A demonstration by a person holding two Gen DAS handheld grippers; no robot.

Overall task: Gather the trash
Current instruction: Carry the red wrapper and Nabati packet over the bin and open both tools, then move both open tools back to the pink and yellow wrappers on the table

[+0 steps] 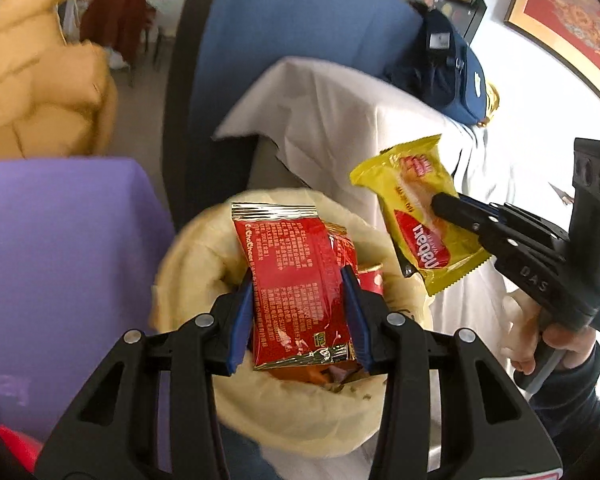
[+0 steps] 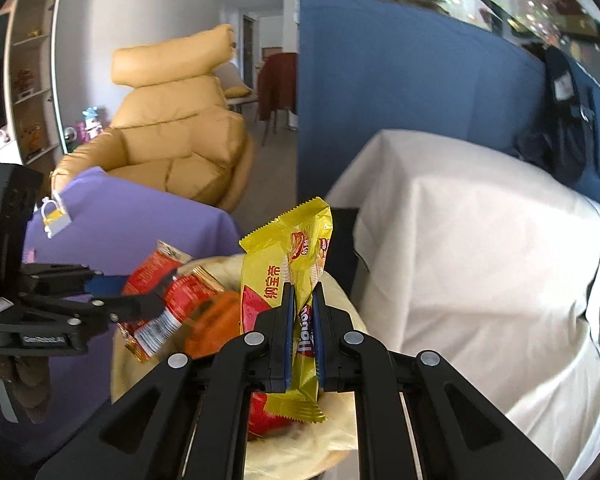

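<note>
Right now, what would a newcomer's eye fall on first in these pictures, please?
First, the red snack wrapper between the left tongs, directly above the cream-lined trash bin. Next, the yellow snack wrapper pinched upright in the right tongs at the bin's edge. Behind stand a white-draped table and a tan armchair.

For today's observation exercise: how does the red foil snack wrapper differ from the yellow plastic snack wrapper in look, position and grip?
The red foil snack wrapper is red with gold edges; the yellow plastic snack wrapper is yellow with a red logo. The red one hangs directly over the cream-lined bin; the yellow one is beside its rim. The left gripper holds the red one across its width, while the right gripper pinches the yellow one folded. Both are gripped snack packets.
</note>
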